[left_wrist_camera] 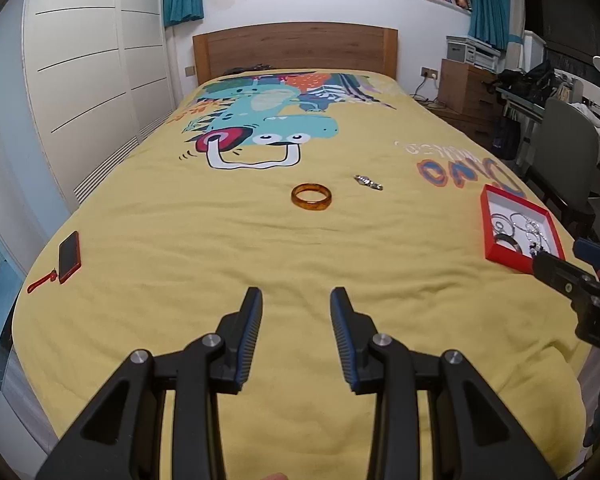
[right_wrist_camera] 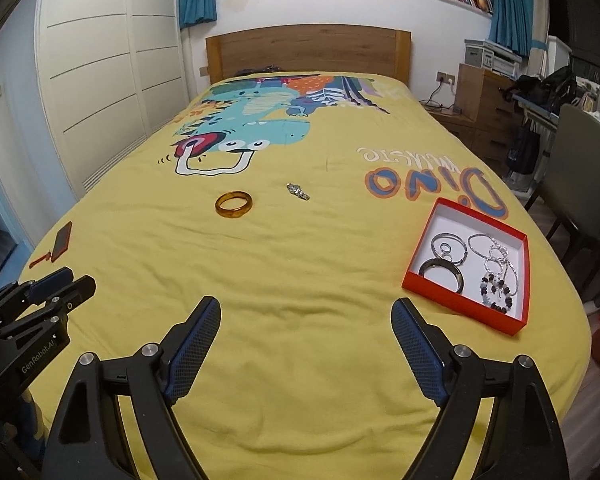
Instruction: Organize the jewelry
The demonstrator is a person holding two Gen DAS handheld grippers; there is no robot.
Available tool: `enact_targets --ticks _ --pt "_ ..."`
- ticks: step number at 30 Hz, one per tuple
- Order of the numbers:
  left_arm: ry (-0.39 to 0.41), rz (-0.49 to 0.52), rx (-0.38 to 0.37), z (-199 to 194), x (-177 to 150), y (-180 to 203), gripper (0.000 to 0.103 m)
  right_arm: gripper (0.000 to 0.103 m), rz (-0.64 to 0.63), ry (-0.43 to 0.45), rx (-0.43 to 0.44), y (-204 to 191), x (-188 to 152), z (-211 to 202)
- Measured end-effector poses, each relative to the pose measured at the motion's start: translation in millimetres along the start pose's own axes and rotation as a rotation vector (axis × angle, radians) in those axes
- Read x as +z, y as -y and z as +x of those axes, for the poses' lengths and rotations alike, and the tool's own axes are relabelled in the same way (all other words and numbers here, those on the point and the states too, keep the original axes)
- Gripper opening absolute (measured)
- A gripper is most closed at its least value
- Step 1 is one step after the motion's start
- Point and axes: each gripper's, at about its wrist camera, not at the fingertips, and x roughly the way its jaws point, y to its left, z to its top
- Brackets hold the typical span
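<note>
Left gripper (left_wrist_camera: 296, 300): jaws partly apart, nothing between them, above bare bedspread.
Right gripper (right_wrist_camera: 306, 312): jaws spread wide, empty, over the bedspread.
Bangle (left_wrist_camera: 311, 197): amber, flat on the yellow bedspread (left_wrist_camera: 260, 248), ahead of both grippers.
Watch (left_wrist_camera: 367, 182): small and silvery, just right of the bangle.
Box (right_wrist_camera: 418, 280): red, white inside, at right, holding bracelets and beads.
Phone (left_wrist_camera: 69, 256): red, near the left bed edge.

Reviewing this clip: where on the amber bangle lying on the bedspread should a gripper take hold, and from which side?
The amber bangle lies flat on the yellow bedspread, hole up. Probably best to come from above, one finger inside the hole, one outside, pinching the near rim. Both grippers are empty; the left gripper faces it most directly.
</note>
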Motion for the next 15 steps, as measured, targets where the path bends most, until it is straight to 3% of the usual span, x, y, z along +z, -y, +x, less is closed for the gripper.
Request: enact_targets --ticks 4,15 --pt "-0.008 -0.011 0.018 2.3 -2.8 -2.5 0.034 0.093 -0.029 0.007 -0.021 -4.8 -2.3 -1.9" --pt "-0.023 0.000 0.035 10.8 -7.5 3.6 0.034 0.094 -0.053 0.031 -0.056 -1.5 -4.7 -7.3"
